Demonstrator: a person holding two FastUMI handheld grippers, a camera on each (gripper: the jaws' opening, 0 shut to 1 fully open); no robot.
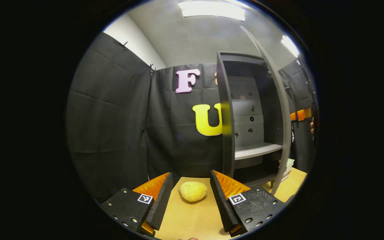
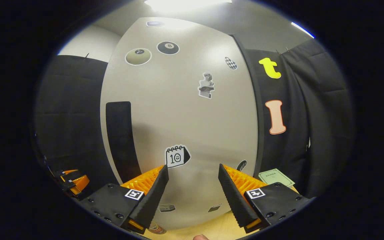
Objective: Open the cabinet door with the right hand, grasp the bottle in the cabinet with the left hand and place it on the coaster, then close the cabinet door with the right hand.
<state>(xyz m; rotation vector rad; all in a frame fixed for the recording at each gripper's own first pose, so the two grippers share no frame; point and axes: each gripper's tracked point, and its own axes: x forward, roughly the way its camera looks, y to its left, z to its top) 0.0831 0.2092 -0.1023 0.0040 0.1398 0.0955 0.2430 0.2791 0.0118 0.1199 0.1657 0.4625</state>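
A: Where does the cabinet door [image 2: 178,116] stand?

B: Swung open. In the right gripper view it faces the right gripper [image 2: 193,186] squarely, close ahead of the jaws, which are spread wide and hold nothing. Its dark handle [image 2: 120,140] lies ahead and to the left of them. My guess is the hand waits there so it can push the door shut later.

A: And the left gripper [image 1: 192,193]?

B: Its jaws are wide too, empty, low over the desk [image 1: 192,220]. A yellow lemon-like fruit [image 1: 193,191] lies on the desk between them, a little ahead. The open cabinet [image 1: 245,116] is ahead and to the right of the jaws.

A: The bottle?

B: I can't find it. The shelf [image 1: 257,150] looks bare, and no coaster is plain either. A small rounded thing [image 2: 155,229] sits below the right jaws at the door's foot; too cut off to name.
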